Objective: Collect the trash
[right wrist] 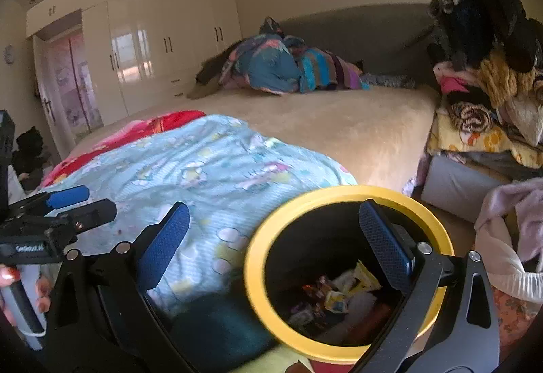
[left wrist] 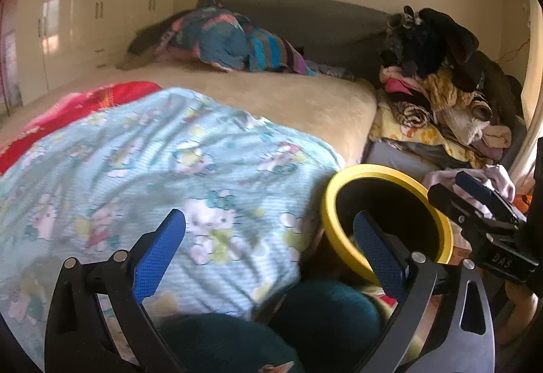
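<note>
1. A yellow-rimmed black bin (right wrist: 349, 271) stands on the floor tight against the side of the bed (right wrist: 339, 132), low enough to drop things straight in from the mattress edge.
2. Inside the bin lies a small heap of wrappers (right wrist: 339, 295), yellow, white and dark, resting on the bottom. This is the collected trash, and it sits loose, touching no tool.
3. The right gripper (right wrist: 278, 244) hangs over the bin's mouth with its blue pads spread wide and nothing between them, a posture that suits a drop already made.
4. The left gripper (left wrist: 268, 250) is beside it, over the pale blue cartoon-print blanket (left wrist: 152, 162), also splayed apart and empty. A hand (right wrist: 20, 288) grips its handle.
5. The blanket looks free of litter where visible, though blur hides small scraps.
6. A tall pile of folded clothes (left wrist: 441, 94) sits on a stool beyond the bin, well apart from both tools, and seems to be laundry, not rubbish.
</note>
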